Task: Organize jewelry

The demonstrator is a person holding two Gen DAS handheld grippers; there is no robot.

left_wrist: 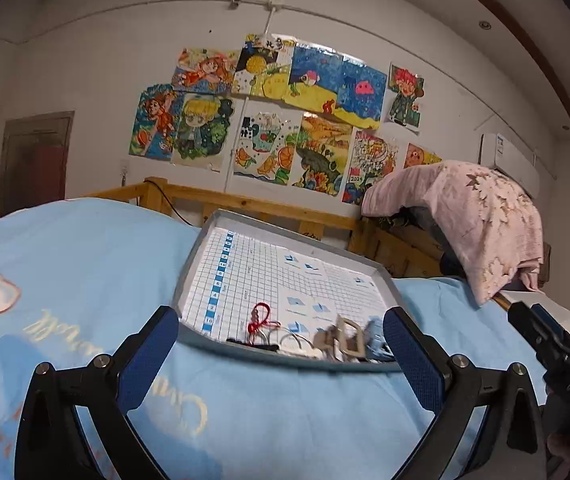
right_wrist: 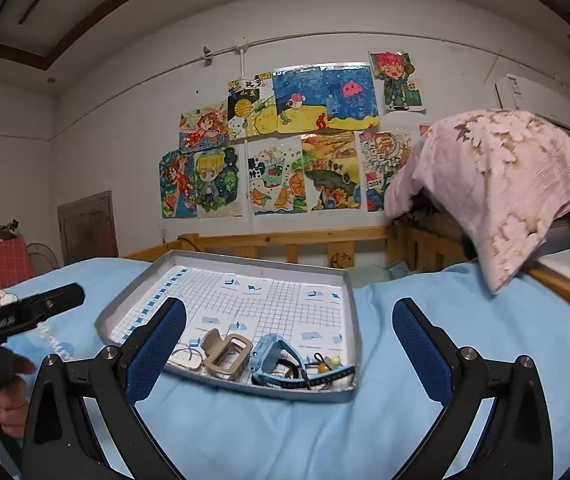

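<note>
A grey tray (left_wrist: 193, 256) (right_wrist: 351, 300) lined with grid paper lies on a light blue bedspread. At its near edge lie a red cord bracelet (left_wrist: 261, 320), a beige watch case (left_wrist: 349, 336) (right_wrist: 227, 354), a thin ring-shaped bangle (left_wrist: 293, 338) (right_wrist: 187, 354), a blue watch (right_wrist: 281, 360) (left_wrist: 375, 330) and a small charm with yellow beads (right_wrist: 327, 362). My left gripper (left_wrist: 281, 354) is open and empty, just short of the tray's near edge. My right gripper (right_wrist: 289, 344) is open and empty, its fingers either side of the tray's near end.
A wooden bed rail (right_wrist: 285, 240) runs behind the tray. A pink blanket (right_wrist: 501, 184) hangs over the right end. Children's drawings (right_wrist: 285, 140) cover the wall. The left gripper's body (right_wrist: 17, 316) shows at the left of the right wrist view.
</note>
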